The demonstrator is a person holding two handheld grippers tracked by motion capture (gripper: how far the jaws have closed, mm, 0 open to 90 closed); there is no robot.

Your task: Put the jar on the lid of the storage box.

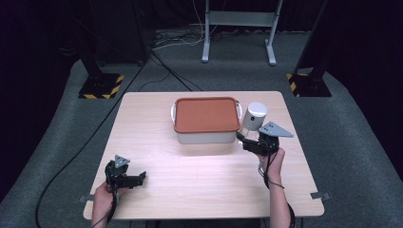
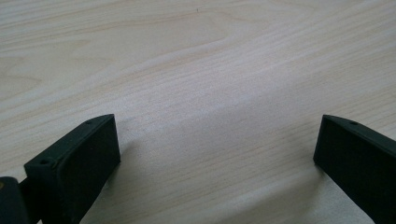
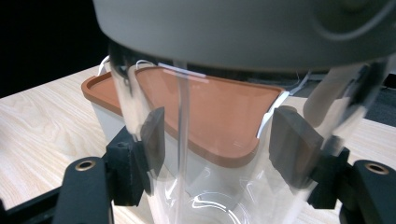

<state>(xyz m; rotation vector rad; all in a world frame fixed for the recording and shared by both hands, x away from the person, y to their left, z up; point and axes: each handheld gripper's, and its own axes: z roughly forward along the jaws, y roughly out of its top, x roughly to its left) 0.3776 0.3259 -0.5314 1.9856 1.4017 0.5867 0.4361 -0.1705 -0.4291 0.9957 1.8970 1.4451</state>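
1. Pale wood-grain tabletop sits centre, grain lines running across it in the left gripper view.
2. Grey carpeted floor spreads around it.
3. Behind the tabletop, a light grey metal stand with two feet on the floor.
4. Two black posts rise from bases edged in yellow-and-black hazard stripes, one far left, one far right.
5. Black and white cables lie tangled on the floor near the stand.
6. Small grey tabs at the tabletop's near corners.
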